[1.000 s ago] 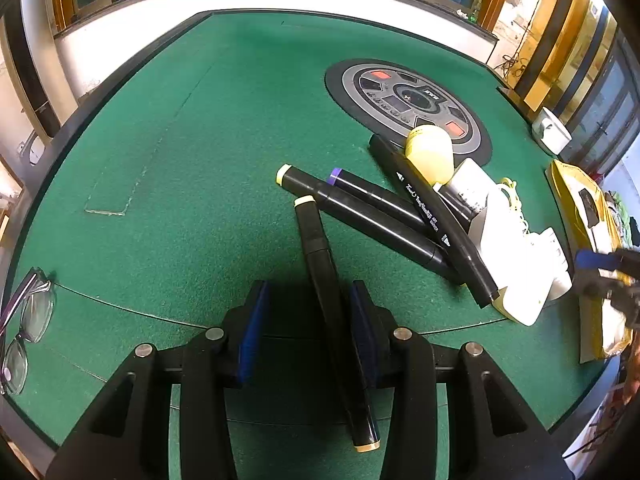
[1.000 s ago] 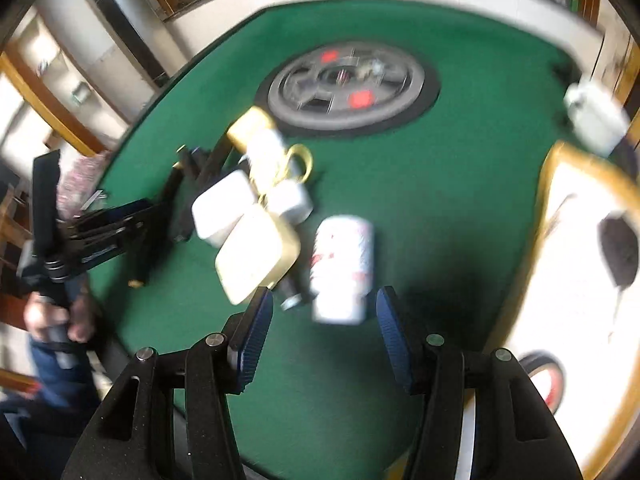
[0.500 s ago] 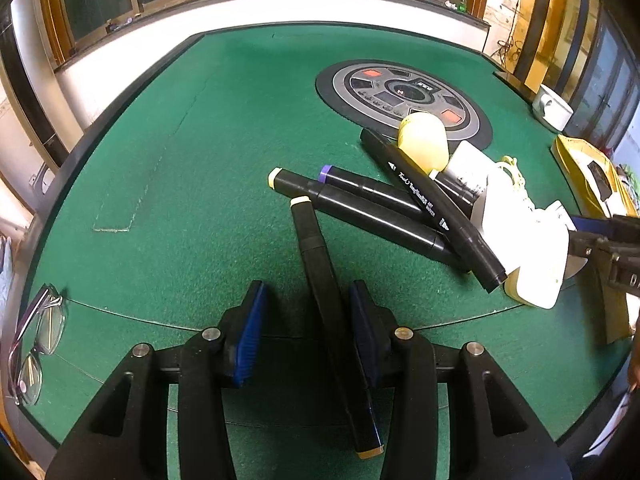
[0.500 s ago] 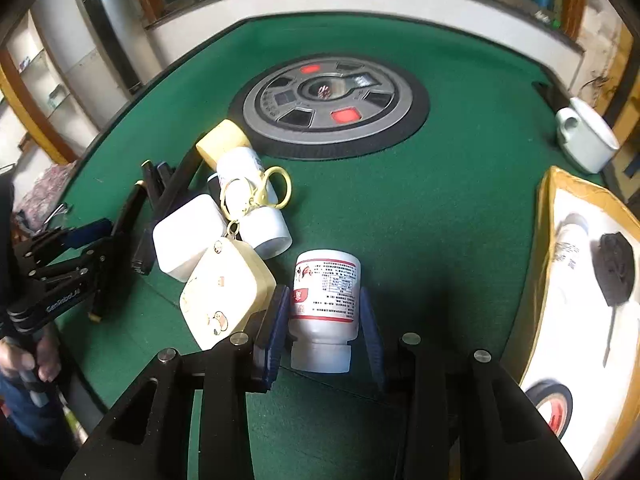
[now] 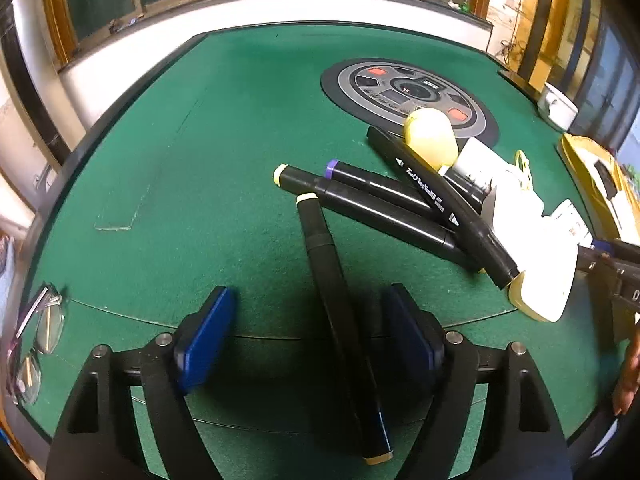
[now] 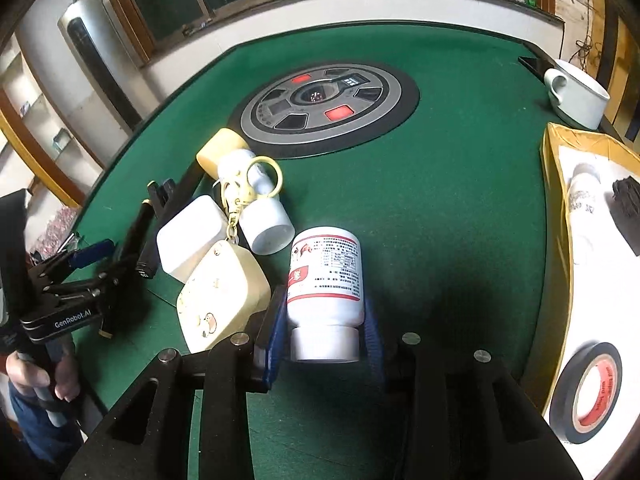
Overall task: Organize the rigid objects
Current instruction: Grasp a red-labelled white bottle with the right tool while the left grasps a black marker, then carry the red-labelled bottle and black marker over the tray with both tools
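A white pill bottle [image 6: 325, 276] with a red-trimmed label lies on its side on the green worktop [image 6: 440, 200], cap end toward the camera. The right gripper [image 6: 325, 332] is clamped on it: both blue pads press the bottle's sides just above the cap, the jaws having closed in within the last second. Just left of the bottle lies a cream charger [image 6: 222, 300], linked by a yellow clasp [image 6: 256, 184] to a white tube [image 6: 264, 216]; a white box [image 6: 192, 236] sits beside them. Right of the bottle, well apart, a yellow-rimmed tray [image 6: 554, 208] holds a roll of black tape [image 6: 586, 392]. A white cup [image 6: 578, 94] stands beyond the tray.

Farther left of the bottle, a black marker [image 5: 340, 304] lies flat on the worktop between the pads of the left gripper [image 5: 308, 336]. Those jaws have just opened wide and neither pad touches the marker. Its cream tip [image 5: 307, 197] touches a second marker [image 5: 360, 208] in a heap of markers beside the charger. Glasses [image 5: 34, 340] lie at the worktop's left edge.
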Tool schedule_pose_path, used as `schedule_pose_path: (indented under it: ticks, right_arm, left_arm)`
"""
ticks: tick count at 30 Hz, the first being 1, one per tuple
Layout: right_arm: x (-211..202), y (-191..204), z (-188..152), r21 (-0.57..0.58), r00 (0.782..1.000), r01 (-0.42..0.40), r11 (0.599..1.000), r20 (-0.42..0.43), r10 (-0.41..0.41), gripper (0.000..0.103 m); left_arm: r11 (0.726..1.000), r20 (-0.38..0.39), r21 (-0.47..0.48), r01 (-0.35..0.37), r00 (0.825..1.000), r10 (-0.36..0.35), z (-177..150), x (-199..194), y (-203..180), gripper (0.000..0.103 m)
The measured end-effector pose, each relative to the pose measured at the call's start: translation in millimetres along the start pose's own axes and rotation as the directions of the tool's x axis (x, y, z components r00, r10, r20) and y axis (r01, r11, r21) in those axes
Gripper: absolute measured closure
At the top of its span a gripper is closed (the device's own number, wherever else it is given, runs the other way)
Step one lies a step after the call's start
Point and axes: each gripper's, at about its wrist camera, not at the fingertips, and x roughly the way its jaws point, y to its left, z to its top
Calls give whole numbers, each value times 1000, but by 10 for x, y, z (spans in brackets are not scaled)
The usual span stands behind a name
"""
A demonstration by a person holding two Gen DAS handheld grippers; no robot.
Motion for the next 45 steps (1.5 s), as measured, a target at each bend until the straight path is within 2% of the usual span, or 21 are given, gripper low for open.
schedule_pose_path:
  ticks: [1,2,3,4,6,10,17,26,32,37,41,43,45]
  right_arm:
    - [-18,-8,-17,5,1000,3,1000,14,-4,71]
    - [-28,-5,-35,2,1000,14,1000,24,-14,71]
    - [-41,-2,-56,-3,999,20,1000,32,-20,71]
    - [-53,-6,-77,-1,999,12,1000,38,-12,71]
    - [-91,-16,-101,3,999,-14,1000,51,14,71]
    - [-256,-25,-179,-16,995,-21,1000,97,22,71]
    - [-359,-142,-259,3,989,-59,998,136,58,71]
    - [-515,-316,-314,30,979,-91,995,186,84,71]
    - [-735,-549,-362,75,969,-95,993,235,75,71]
    - [-938,-843,-394,134,959,-82,988,280,42,71]
    - [-1159,-1156,-442,194,949,-29,981,315,-34,71]
    - [-1260,-1326,-475,229,944,8,973,321,-83,71]
    - [-1330,-1493,-521,269,941,33,963,316,-120,71]
  left_arm:
    - [1000,12,12,8,1000,-8,-7,-21,-21,43]
    - [1000,20,21,12,1000,-12,-14,-44,-46,55]
    - [1000,21,28,12,1000,-13,-15,-64,-71,81]
    - [999,16,33,17,1000,-18,-15,-75,-97,89]
    - [999,18,33,9,1000,-10,-22,-89,-124,90]
    - [999,18,-9,44,999,-44,-42,-161,-70,90]
    - [993,92,-60,100,991,-94,15,-456,-54,90]
    - [979,117,43,200,972,-203,170,-655,-620,90]
    - [952,107,122,280,950,-293,333,-708,-1136,90]
    - [916,78,170,363,922,-380,461,-696,-1607,90]
    - [881,43,215,422,897,-441,546,-711,-2055,90]
    - [858,22,238,455,881,-473,591,-713,-2288,90]
    - [842,1,257,474,871,-491,624,-690,-2496,90]
